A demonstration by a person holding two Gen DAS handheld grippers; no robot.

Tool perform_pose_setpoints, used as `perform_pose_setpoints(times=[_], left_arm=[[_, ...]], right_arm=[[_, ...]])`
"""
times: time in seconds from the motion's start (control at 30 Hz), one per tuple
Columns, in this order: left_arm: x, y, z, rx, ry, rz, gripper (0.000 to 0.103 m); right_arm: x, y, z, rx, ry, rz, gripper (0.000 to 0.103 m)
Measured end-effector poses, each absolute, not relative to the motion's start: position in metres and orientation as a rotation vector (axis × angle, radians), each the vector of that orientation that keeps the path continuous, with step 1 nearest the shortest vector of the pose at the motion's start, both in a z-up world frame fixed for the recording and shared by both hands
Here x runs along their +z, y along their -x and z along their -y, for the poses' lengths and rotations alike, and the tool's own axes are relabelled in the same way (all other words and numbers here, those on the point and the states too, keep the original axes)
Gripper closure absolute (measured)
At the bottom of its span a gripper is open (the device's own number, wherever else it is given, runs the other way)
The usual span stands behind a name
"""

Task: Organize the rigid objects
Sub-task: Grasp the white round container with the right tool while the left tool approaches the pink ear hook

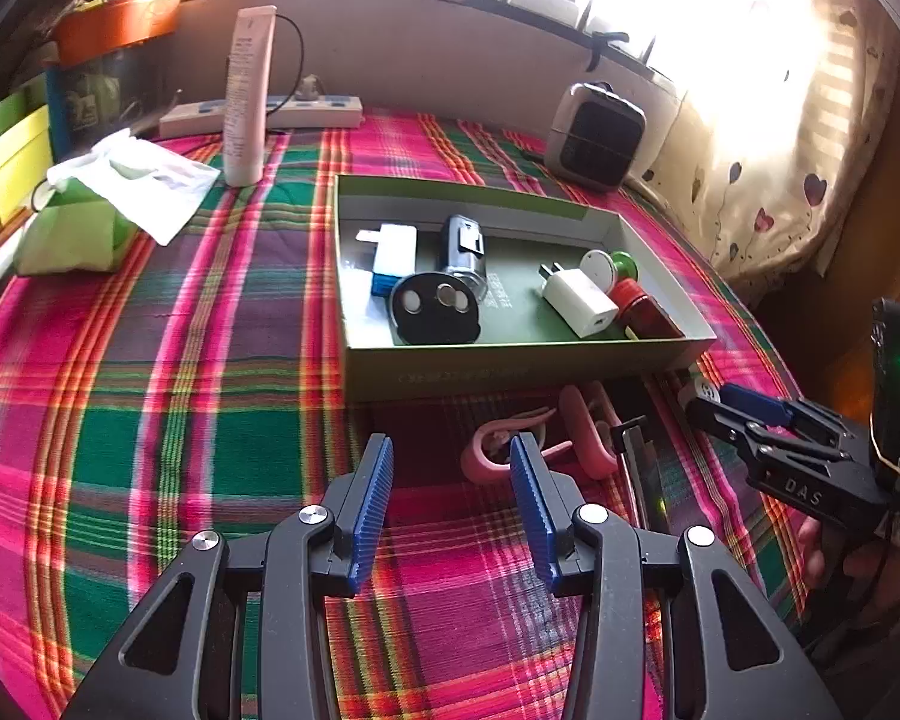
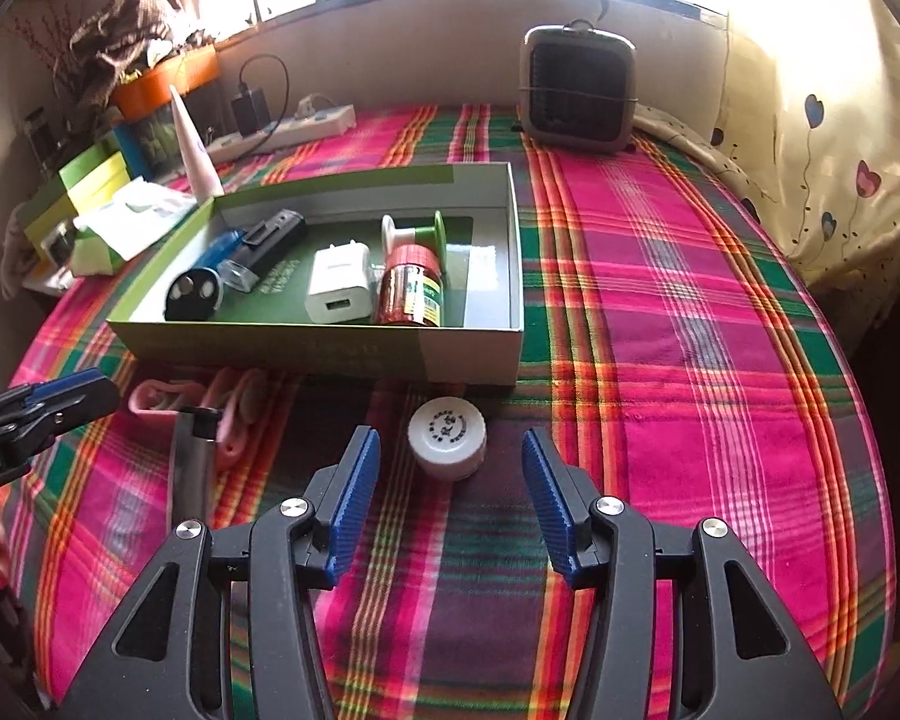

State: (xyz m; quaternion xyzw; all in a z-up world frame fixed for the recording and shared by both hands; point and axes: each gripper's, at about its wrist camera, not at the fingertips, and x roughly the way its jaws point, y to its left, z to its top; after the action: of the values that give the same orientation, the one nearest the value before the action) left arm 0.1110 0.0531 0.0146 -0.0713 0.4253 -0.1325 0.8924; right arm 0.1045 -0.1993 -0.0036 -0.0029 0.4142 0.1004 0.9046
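A: Left wrist view, entry one: our left gripper [image 1: 450, 456], jaws about half spread, nothing between them. We hold it low over the plaid cloth [image 1: 150, 390], aimed at the pink clip [image 1: 498, 450] lying just short of the green tray [image 1: 510, 360].

B: Entry two: the tray already holds a white charger [image 1: 579, 294], a black disc [image 1: 435, 309], a red jar [image 1: 636, 306] and a dark lighter-like piece [image 1: 465, 252]. We judge those sorted. The right gripper [image 1: 750, 414] shows at the edge, beside the tray's near corner.

A: Right wrist view, entry three: our right gripper [image 2: 450, 468], jaws half spread and empty, lined up on the white-capped bottle [image 2: 447, 441], which stands upright on the cloth just in front of the tray wall [image 2: 330, 354].

B: The bottle sits ahead of the pads, untouched. We judge the spread suits its cap.

A: Entry four: a metal strip [image 2: 192, 468] lies by the pink clip [image 2: 234, 414], still outside the tray.
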Motion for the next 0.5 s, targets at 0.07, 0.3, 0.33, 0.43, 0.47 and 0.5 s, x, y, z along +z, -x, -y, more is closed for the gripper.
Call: perform_pose_setpoints(times=[0.07,0.3,0.33,0.43,0.47,0.5], left_arm=[[0.014,-0.11,-0.05,-0.282,0.142,-0.886,0.063],[0.012,-0.106,-0.039,-0.311,0.117,-0.893,0.063],[0.012,-0.105,-0.037,-0.317,0.114,-0.896,0.063],[0.01,-0.105,-0.032,-0.321,0.1,-0.906,0.063],[0.009,-0.105,-0.031,-0.325,0.099,-0.909,0.063],[0.009,-0.104,-0.03,-0.33,0.098,-0.91,0.063]], right_arm=[[-0.005,-0.108,0.199,0.21,0.013,-0.862,0.052],[-0.006,-0.118,0.199,0.195,0.027,-0.873,0.052],[-0.006,-0.119,0.2,0.19,0.023,-0.873,0.053],[-0.006,-0.119,0.203,0.181,0.017,-0.867,0.06],[-0.006,-0.12,0.204,0.182,0.016,-0.868,0.065],[-0.006,-0.12,0.204,0.18,0.015,-0.867,0.069]])
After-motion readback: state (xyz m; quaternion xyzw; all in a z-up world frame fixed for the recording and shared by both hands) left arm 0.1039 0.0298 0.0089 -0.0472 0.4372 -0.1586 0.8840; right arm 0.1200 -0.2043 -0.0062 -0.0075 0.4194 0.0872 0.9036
